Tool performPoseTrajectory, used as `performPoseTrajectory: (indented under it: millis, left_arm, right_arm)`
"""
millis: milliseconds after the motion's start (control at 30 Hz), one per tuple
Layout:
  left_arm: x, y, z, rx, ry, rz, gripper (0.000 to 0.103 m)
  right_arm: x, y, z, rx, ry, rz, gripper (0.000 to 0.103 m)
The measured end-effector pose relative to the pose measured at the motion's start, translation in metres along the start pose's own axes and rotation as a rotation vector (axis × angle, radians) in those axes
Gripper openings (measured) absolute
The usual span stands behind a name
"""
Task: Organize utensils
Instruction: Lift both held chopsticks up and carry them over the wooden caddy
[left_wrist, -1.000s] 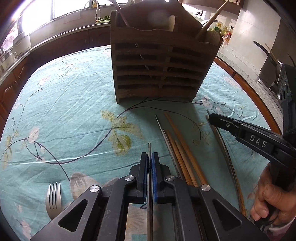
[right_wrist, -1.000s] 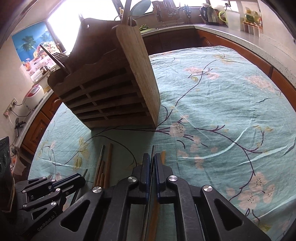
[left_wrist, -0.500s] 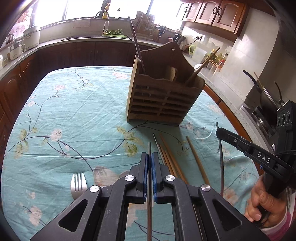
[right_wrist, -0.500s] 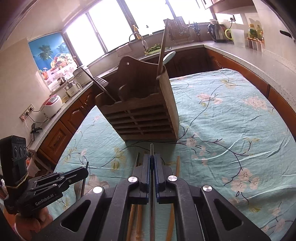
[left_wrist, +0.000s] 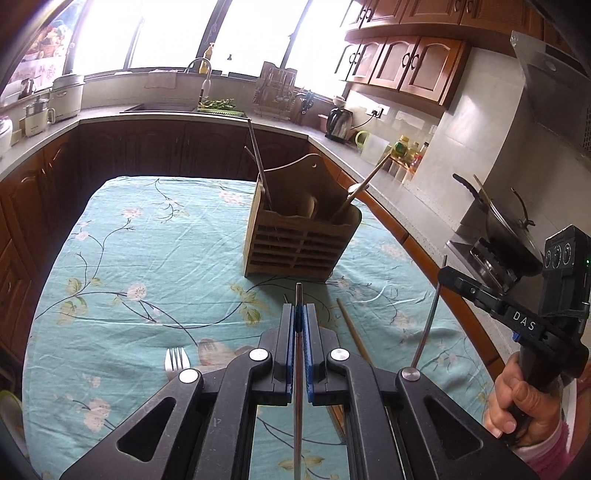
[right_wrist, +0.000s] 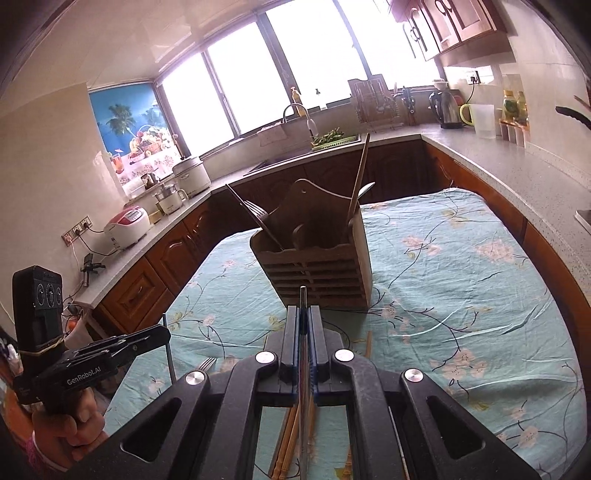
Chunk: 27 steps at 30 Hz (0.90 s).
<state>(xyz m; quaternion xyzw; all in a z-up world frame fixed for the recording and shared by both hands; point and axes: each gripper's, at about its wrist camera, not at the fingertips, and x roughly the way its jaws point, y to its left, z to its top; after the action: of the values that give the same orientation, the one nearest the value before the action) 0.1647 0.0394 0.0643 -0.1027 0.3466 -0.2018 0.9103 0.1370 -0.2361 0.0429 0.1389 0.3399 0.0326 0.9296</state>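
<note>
A slatted wooden utensil holder (left_wrist: 301, 245) stands on the floral tablecloth; it also shows in the right wrist view (right_wrist: 317, 266) with a fork, spoon and chopsticks in it. My left gripper (left_wrist: 299, 314) is shut on a thin metal chopstick (left_wrist: 298, 369) and is raised above the table. My right gripper (right_wrist: 303, 314) is shut on another metal chopstick (right_wrist: 303, 387), also raised, to the right of the left one. Wooden chopsticks (right_wrist: 291, 439) and one more (left_wrist: 352, 334) lie on the cloth below. A fork (left_wrist: 175, 362) lies at the left.
The table (left_wrist: 155, 258) has a teal floral cloth, with counters around it. A wok on a stove (left_wrist: 506, 236) is at the right. A sink and dish rack (right_wrist: 373, 107) are far behind. A rice cooker (right_wrist: 127, 225) sits on the left counter.
Both grippers have risen and pulled back from the holder, each lifting a metal chopstick off the cloth. The holder looks smaller and farther away.
</note>
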Motion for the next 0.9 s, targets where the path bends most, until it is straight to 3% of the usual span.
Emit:
performPoseTrajectory:
  millis: [300, 900]
  left_arm:
    - [-0.025, 0.005, 0.002, -0.014, -0.045, -0.003, 0.002]
    - [-0.034, 0.003, 0.026, 0.009, -0.121, -0.009, 0.002]
  right_arm:
    - [-0.024, 0.016, 0.008, -0.035, -0.061, 0.011, 0.004]
    - [-0.034, 0.015, 0.034, -0.041, -0.135, 0.012, 0.004]
